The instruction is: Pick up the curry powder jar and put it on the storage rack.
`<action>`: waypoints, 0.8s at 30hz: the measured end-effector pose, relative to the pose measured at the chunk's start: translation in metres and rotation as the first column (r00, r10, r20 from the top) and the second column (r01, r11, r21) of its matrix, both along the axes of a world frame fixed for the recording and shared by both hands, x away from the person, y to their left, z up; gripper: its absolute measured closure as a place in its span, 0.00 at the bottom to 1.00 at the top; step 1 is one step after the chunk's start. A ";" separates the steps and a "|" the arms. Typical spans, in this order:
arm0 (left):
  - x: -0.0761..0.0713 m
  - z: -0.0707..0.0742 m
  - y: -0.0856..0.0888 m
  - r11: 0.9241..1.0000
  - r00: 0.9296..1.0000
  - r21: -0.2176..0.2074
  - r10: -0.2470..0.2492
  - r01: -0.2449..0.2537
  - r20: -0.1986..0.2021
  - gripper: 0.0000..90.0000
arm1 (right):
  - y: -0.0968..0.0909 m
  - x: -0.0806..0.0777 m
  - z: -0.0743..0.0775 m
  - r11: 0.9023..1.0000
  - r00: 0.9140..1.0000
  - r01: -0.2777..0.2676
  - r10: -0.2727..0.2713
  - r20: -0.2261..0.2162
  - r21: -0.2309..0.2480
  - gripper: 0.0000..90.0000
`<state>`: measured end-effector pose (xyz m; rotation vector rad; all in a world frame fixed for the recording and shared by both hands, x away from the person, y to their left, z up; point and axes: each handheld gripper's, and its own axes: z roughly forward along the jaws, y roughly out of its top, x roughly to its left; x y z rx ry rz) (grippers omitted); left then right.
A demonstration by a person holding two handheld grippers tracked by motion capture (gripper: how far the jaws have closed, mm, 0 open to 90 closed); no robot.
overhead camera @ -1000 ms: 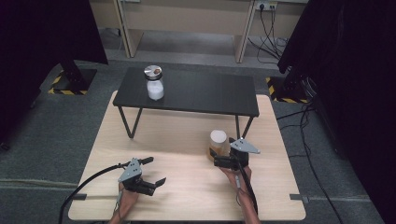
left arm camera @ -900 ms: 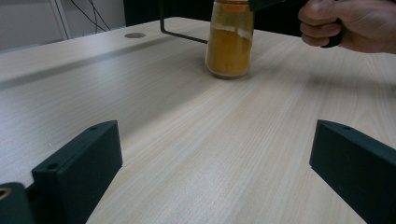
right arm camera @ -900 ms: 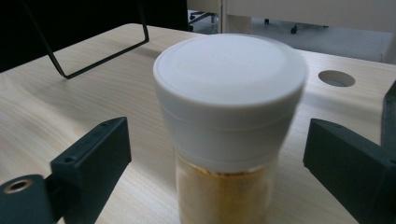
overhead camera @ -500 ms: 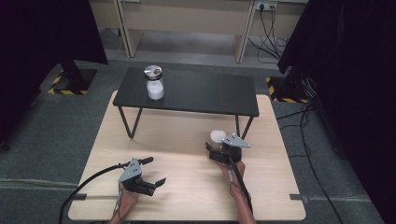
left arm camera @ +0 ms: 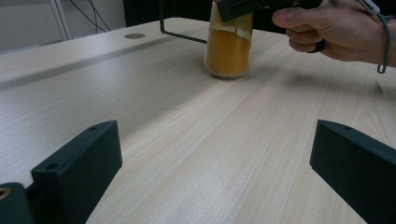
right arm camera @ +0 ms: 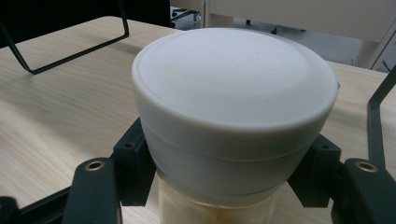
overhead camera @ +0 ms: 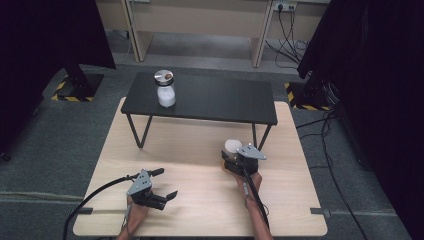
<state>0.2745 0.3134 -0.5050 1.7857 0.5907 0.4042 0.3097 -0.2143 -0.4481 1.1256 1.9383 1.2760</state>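
Underneath, pale wooden table (overhead camera: 200,150) on grey carpet (overhead camera: 50,145).

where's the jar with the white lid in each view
High view: jar with the white lid, right of centre on the wooden table, in the right gripper.
Left gripper view: top centre, orange powder inside.
Right gripper view: centre, between the jaws.
Shared landmark: black side table's leg.

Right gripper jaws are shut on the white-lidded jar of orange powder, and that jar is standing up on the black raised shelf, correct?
Not quite. The right gripper is shut on the white-lidded jar of orange powder, but the jar stands on the light wooden table, in front of the black raised shelf, as the high view shows.
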 end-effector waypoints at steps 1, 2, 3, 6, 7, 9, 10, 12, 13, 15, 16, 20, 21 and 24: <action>0.000 0.000 0.000 1.000 1.000 0.000 0.000 0.000 0.000 0.01 | 0.000 -0.001 0.000 1.000 1.000 0.000 0.000 0.000 -0.001 0.39; 0.000 0.000 0.000 1.000 1.000 0.000 0.000 0.000 0.000 0.01 | 0.000 -0.001 0.000 1.000 1.000 -0.001 0.001 0.000 -0.002 0.39; 0.000 0.000 0.000 1.000 1.000 0.000 0.000 0.000 0.000 0.01 | -0.001 -0.002 0.000 1.000 1.000 -0.003 0.003 0.004 -0.006 0.39; 0.000 0.000 0.000 1.000 1.000 0.000 0.000 0.000 0.000 0.01 | -0.002 -0.004 0.001 1.000 1.000 -0.008 0.008 0.003 -0.006 0.39; 0.000 0.000 0.000 1.000 1.000 0.000 0.001 -0.001 0.000 0.01 | -0.004 -0.006 0.002 1.000 1.000 -0.015 0.015 0.007 -0.002 0.39; 0.000 0.000 0.000 1.000 1.000 -0.001 0.002 -0.002 -0.002 0.01 | -0.004 -0.009 0.003 1.000 1.000 -0.017 0.017 0.012 0.000 0.39; 0.000 0.000 0.000 1.000 1.000 0.000 0.001 -0.001 0.000 0.01 | -0.004 -0.010 0.005 1.000 1.000 -0.019 0.019 0.015 0.001 0.39; 0.000 0.000 0.000 1.000 1.000 0.000 0.001 -0.001 0.001 0.01 | -0.005 -0.013 0.008 1.000 0.999 -0.029 0.029 0.019 0.001 0.39; 0.000 0.000 0.000 1.000 1.000 0.000 0.001 -0.001 0.000 0.01 | -0.006 -0.014 0.010 0.999 0.999 -0.033 0.033 0.018 0.001 0.39; 0.000 0.000 0.000 1.000 1.000 0.000 0.002 -0.002 0.000 0.01 | -0.005 -0.017 0.014 0.999 0.999 -0.046 0.046 0.023 -0.007 0.39; 0.000 0.000 0.000 1.000 1.000 0.000 0.001 -0.001 0.000 0.01 | -0.005 -0.018 0.017 0.999 0.998 -0.054 0.054 0.025 -0.009 0.39; 0.000 0.000 0.000 1.000 1.000 0.000 0.002 -0.002 0.002 0.01 | -0.005 -0.024 0.031 0.995 0.995 -0.094 0.094 0.035 -0.018 0.39; 0.000 0.000 0.000 1.000 1.000 0.000 0.002 -0.002 0.002 0.01 | -0.005 -0.026 0.035 0.995 0.994 -0.103 0.104 0.039 -0.013 0.39; 0.000 0.000 0.000 1.000 1.000 0.001 0.002 -0.002 0.002 0.02 | -0.006 -0.030 0.045 0.990 0.989 -0.138 0.137 0.058 -0.002 0.39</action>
